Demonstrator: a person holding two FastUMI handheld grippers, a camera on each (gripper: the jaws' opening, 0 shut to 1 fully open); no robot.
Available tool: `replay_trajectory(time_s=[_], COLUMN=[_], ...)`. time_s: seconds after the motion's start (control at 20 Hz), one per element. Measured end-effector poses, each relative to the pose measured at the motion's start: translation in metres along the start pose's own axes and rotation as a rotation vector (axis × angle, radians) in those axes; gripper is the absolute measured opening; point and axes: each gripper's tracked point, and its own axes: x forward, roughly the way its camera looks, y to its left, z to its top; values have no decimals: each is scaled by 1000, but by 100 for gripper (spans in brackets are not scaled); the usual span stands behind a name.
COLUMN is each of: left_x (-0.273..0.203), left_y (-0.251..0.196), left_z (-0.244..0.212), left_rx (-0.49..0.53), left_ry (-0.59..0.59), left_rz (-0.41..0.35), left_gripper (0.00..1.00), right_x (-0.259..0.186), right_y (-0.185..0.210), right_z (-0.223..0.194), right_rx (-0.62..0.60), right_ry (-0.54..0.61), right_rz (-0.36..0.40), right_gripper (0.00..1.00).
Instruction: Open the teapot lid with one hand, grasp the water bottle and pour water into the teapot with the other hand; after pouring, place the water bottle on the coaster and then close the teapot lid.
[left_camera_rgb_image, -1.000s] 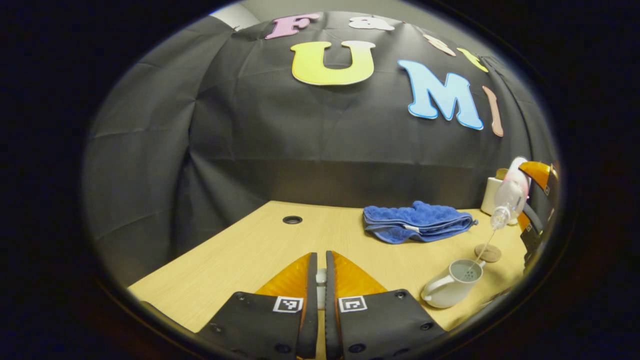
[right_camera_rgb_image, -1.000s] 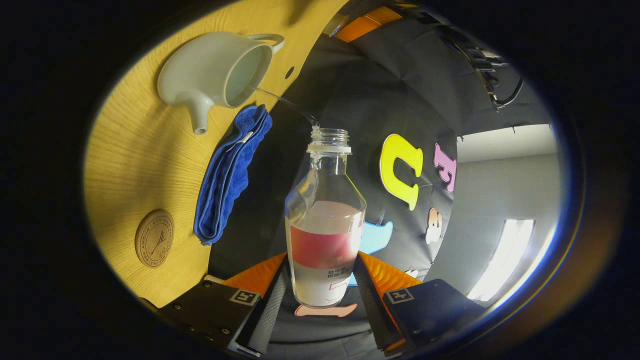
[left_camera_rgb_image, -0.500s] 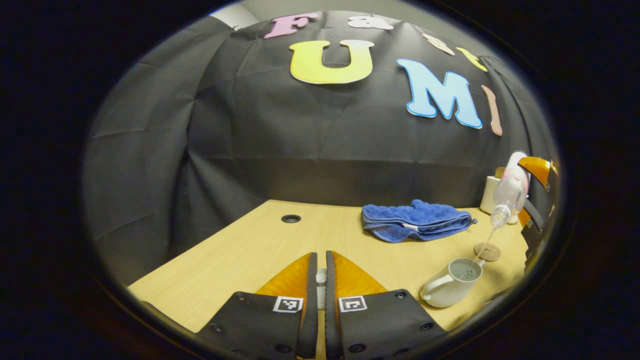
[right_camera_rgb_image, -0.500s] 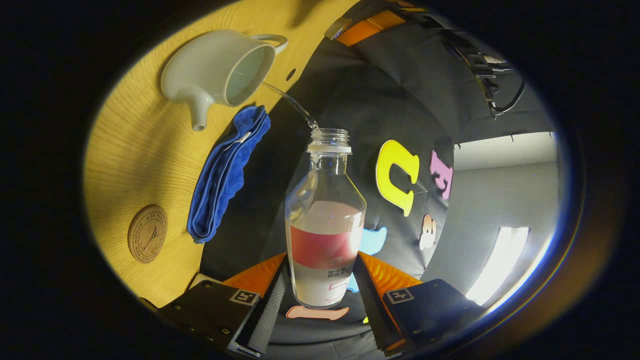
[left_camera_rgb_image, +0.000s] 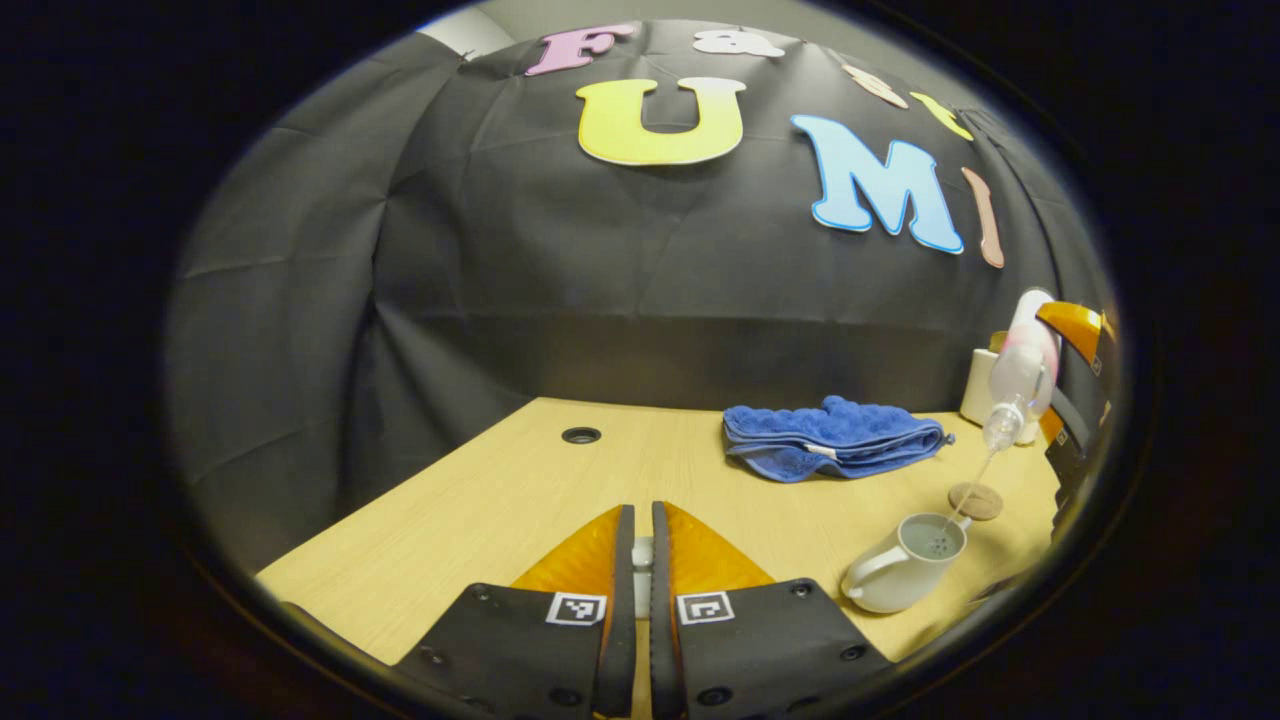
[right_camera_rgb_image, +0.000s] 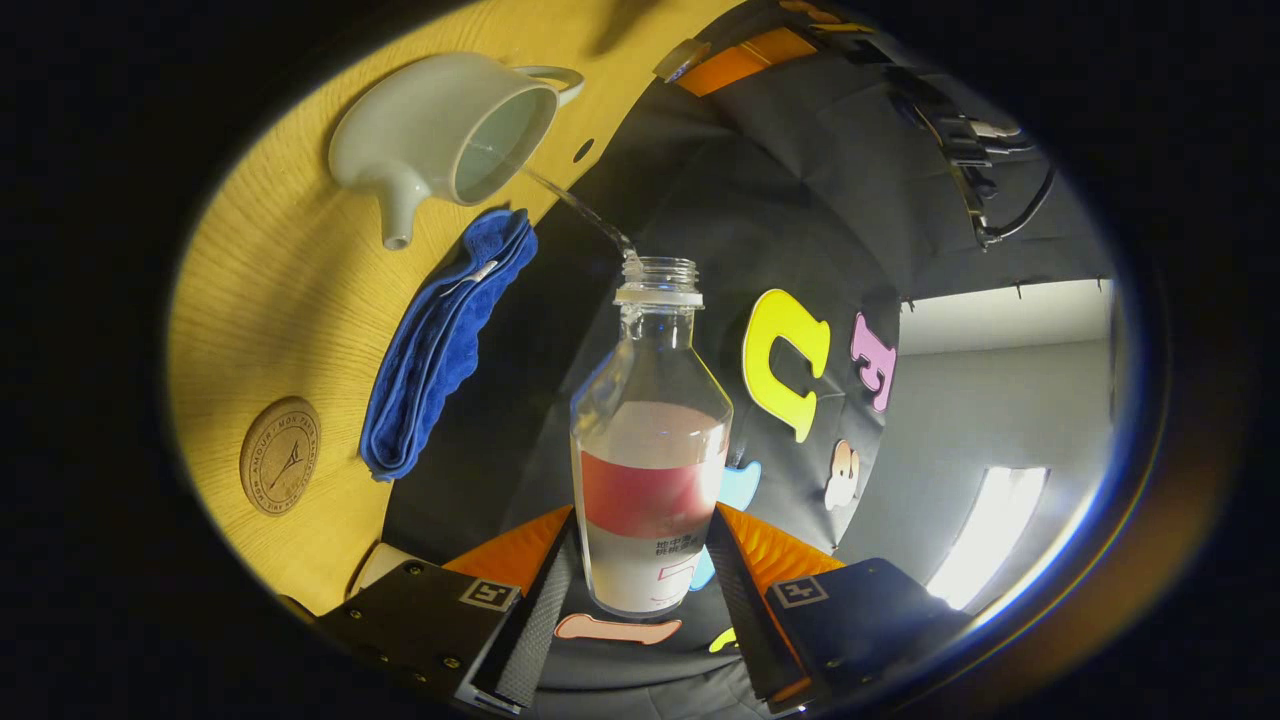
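Note:
The white teapot (left_camera_rgb_image: 905, 565) stands lidless on the table at the right; in the right gripper view the teapot (right_camera_rgb_image: 445, 130) is at the upper left. My right gripper (right_camera_rgb_image: 645, 520) is shut on the clear water bottle (right_camera_rgb_image: 650, 440), which has a red label and no cap. The bottle (left_camera_rgb_image: 1020, 375) is tipped mouth-down above the pot, and a thin stream of water (right_camera_rgb_image: 580, 205) runs into the opening. My left gripper (left_camera_rgb_image: 642, 512) is held low over the table, shut on a small white piece, the teapot lid (left_camera_rgb_image: 642, 550), mostly hidden by the fingers. The round cork coaster (left_camera_rgb_image: 975, 501) lies just behind the pot.
A folded blue towel (left_camera_rgb_image: 830, 440) lies behind the teapot toward the wall. A white holder (left_camera_rgb_image: 982, 388) stands at the back right. A cable hole (left_camera_rgb_image: 581, 435) sits in the wooden table (left_camera_rgb_image: 480, 510) at the back left.
The bottle has risen slightly and tipped a bit further while water keeps running into the pot. My left gripper has stayed put with the lid.

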Motion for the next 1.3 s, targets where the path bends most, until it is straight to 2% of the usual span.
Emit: replay_trajectory(time_s=[0.75, 1.3], left_x=[0, 1], left_y=[-1, -2], left_z=[0, -2], left_rx=[3, 5], left_ry=[3, 13], left_rz=[-2, -8], left_gripper=[13, 12], right_x=[2, 2], right_y=[-2, 2], right_z=[10, 16], right_rx=[-68, -84], right_ry=[-39, -60], right_rz=[-29, -24], right_gripper=[76, 76])
